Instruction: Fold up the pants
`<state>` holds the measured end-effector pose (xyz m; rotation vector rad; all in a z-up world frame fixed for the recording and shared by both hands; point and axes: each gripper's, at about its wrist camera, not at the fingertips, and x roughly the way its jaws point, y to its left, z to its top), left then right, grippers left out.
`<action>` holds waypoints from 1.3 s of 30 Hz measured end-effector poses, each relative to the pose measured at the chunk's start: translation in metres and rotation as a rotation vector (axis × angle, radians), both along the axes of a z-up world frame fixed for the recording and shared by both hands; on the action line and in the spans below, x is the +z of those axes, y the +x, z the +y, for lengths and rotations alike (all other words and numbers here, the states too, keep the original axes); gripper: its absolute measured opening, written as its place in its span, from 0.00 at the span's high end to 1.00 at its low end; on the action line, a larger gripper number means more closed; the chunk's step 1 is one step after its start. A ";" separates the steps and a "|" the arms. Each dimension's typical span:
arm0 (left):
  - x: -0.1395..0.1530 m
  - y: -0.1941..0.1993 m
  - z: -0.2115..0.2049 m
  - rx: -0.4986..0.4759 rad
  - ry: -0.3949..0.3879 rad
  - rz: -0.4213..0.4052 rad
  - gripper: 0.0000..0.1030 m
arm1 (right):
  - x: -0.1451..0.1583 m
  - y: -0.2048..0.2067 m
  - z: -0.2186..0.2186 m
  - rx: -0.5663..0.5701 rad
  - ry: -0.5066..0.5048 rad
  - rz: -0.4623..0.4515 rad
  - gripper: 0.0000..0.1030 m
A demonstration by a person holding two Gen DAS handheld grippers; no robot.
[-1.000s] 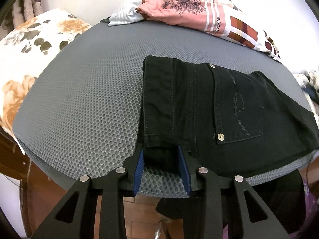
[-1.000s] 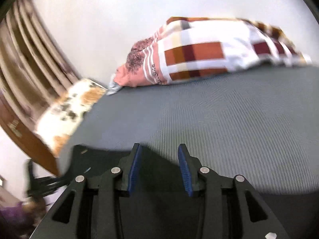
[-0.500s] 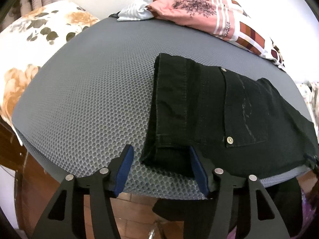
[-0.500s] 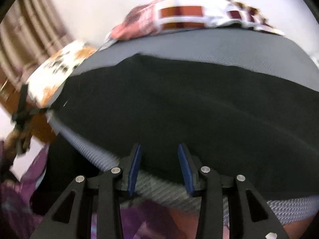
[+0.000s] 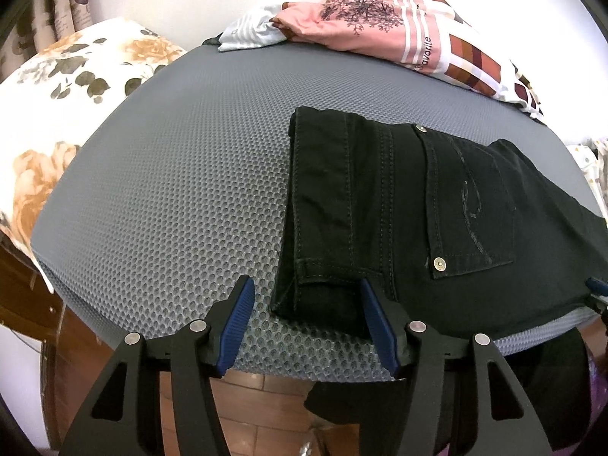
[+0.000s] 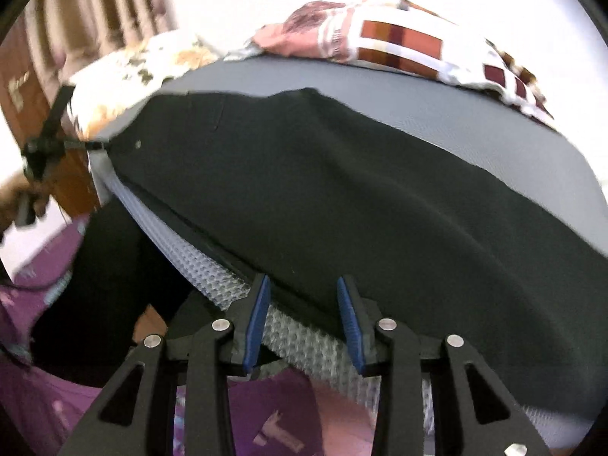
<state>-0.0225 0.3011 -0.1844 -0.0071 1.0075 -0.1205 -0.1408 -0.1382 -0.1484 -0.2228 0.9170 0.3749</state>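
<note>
Black pants (image 5: 418, 209) lie folded on the grey mesh mattress (image 5: 171, 190), waistband to the left, back pocket up. My left gripper (image 5: 306, 323) is open at the near edge. The waistband's near corner sits between its blue pads (image 5: 237, 323), which do not press on it. In the right wrist view the pants (image 6: 342, 190) spread across the mattress (image 6: 475, 114). My right gripper (image 6: 304, 319) straddles their near edge. Its jaws are closing, with cloth between them but a gap at each pad. The left gripper (image 6: 41, 144) shows at far left.
A pile of pink and checked clothes (image 5: 399, 26) lies at the back of the mattress, and a floral pillow (image 5: 57, 95) at its left. Wooden floor (image 5: 266, 399) shows below the near edge. A person's purple clothing (image 6: 57, 399) is close under the right gripper.
My left jaws have opened off the waistband corner they were pinching. My right gripper has swung down from over the mattress to the pants' near edge and rolled.
</note>
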 end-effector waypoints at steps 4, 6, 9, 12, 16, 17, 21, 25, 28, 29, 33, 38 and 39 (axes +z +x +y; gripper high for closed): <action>0.000 0.000 0.000 0.002 -0.005 0.001 0.42 | -0.001 0.002 0.007 0.033 -0.070 -0.022 0.74; 0.000 0.000 0.000 0.003 -0.005 0.003 0.41 | -0.002 0.000 0.012 0.063 -0.112 -0.037 0.78; 0.000 0.001 0.001 0.006 -0.012 0.005 0.41 | 0.002 -0.007 0.013 0.087 -0.103 -0.039 0.78; 0.000 0.001 0.002 0.009 -0.014 0.005 0.40 | 0.000 -0.010 0.013 0.091 -0.161 -0.061 0.79; 0.000 0.001 0.002 0.012 -0.014 0.007 0.39 | -0.001 -0.012 0.023 0.128 -0.242 -0.091 0.79; -0.001 0.002 0.002 0.012 -0.013 0.007 0.38 | -0.003 -0.016 0.030 0.159 -0.296 -0.112 0.80; -0.001 0.001 0.003 0.017 -0.018 0.008 0.37 | -0.006 -0.025 0.041 0.218 -0.382 -0.153 0.85; -0.002 0.001 0.004 0.023 -0.024 0.010 0.36 | -0.007 -0.023 0.045 0.229 -0.405 -0.159 0.85; -0.002 0.001 0.005 0.021 -0.021 0.008 0.35 | -0.010 -0.022 0.053 0.247 -0.457 -0.183 0.86; -0.002 0.001 0.005 0.021 -0.020 0.008 0.35 | -0.011 -0.021 0.054 0.253 -0.459 -0.184 0.86; -0.002 0.001 0.005 0.024 -0.021 0.008 0.34 | -0.012 -0.020 0.055 0.246 -0.451 -0.176 0.95; -0.003 0.001 0.007 0.035 -0.024 0.011 0.29 | -0.006 -0.026 0.056 0.265 -0.430 -0.158 0.96; -0.004 0.002 0.007 0.038 -0.025 0.012 0.28 | -0.003 -0.026 0.055 0.260 -0.403 -0.141 0.96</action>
